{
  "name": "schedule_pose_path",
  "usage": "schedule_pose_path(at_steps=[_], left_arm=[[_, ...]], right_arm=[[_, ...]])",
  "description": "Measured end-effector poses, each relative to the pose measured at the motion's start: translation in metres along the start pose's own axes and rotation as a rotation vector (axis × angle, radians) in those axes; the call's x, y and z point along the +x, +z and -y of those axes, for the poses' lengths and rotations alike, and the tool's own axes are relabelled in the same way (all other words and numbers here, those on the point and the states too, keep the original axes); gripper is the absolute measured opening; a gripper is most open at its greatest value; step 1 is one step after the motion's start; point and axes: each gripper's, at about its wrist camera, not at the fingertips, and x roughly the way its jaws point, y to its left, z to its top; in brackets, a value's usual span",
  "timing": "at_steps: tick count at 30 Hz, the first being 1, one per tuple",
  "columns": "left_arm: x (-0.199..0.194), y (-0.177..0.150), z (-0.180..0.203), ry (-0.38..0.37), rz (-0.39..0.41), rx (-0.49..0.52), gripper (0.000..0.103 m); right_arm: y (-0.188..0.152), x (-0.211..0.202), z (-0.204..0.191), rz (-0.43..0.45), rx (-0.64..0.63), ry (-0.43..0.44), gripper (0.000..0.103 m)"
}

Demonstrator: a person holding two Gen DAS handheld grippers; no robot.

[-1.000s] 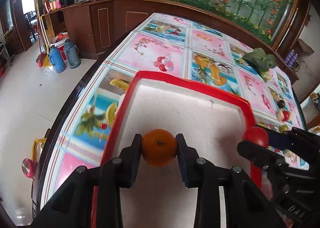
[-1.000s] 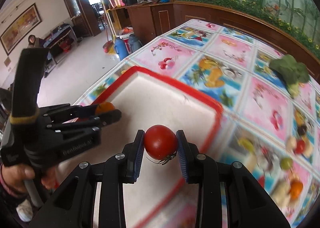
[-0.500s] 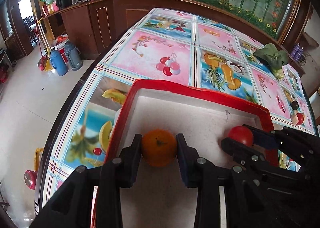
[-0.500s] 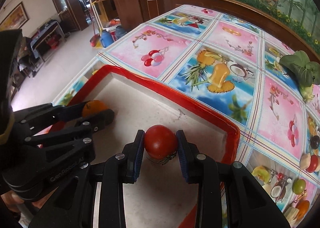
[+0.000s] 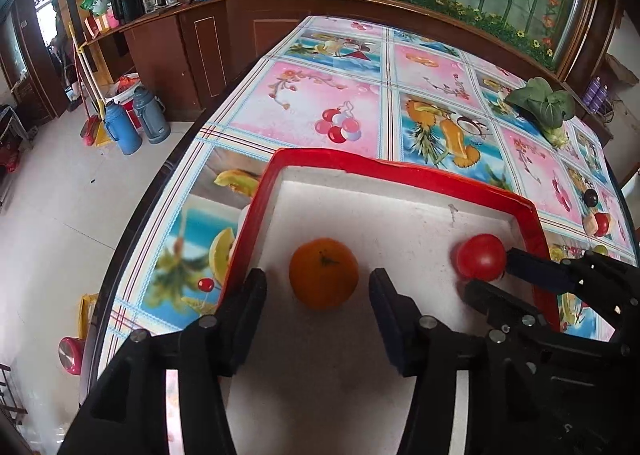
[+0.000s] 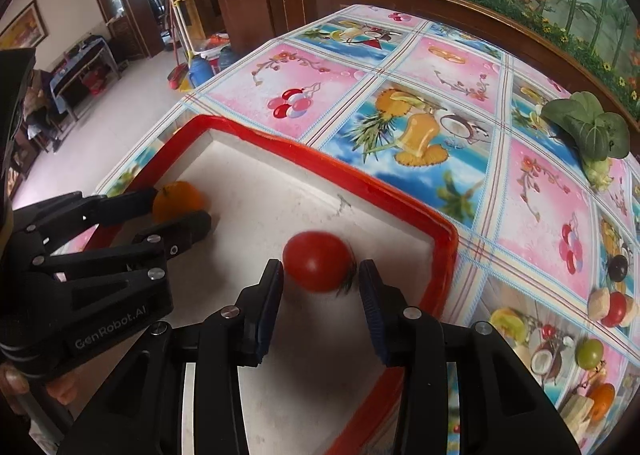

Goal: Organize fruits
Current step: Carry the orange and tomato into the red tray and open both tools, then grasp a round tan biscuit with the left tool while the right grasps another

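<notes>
Right tongs (image 6: 320,275) just opening; blurred tomato (image 6: 318,261) apparently released in tray (image 6: 320,163).

Orange: round glossy orange fruit (image 5: 323,279), dark stem mark facing up, resting on the tray floor near its left wall.
Tomato: round shiny red tomato (image 6: 317,261), green calyx at its lower right, near the tray's right corner.
Tray: white foam tray with red rim (image 5: 400,171).

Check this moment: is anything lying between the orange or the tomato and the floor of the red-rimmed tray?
Nothing visible. The orange and the tomato already sit on the white floor of the tray. The left gripper and the right gripper have just been opening; each fruit lies between open jaws, clear of the pads.
</notes>
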Motion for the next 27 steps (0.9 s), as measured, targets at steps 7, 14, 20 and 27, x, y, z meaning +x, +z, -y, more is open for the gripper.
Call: schedule_pose_path(at_steps=[7,14,20,27], left_arm=[[-0.024,-0.017,0.002,-0.027,0.021,-0.016,0.065],[-0.054,-0.048,0.019,-0.068,0.029,-0.018,0.069],[-0.075,-0.076,0.041,-0.111,0.024,-0.046,0.069],[-0.094,-0.101,0.078,-0.132,0.014,-0.026,0.069]], right_arm=[[-0.018,-0.028,0.005,0.010,0.033,0.000,0.038],[-0.047,-0.062,0.005,0.015,0.045,0.015,0.039],[-0.081,-0.094,0.009,0.031,0.032,0.052,0.039],[-0.129,-0.132,0.029,0.058,0.035,0.064,0.039]])
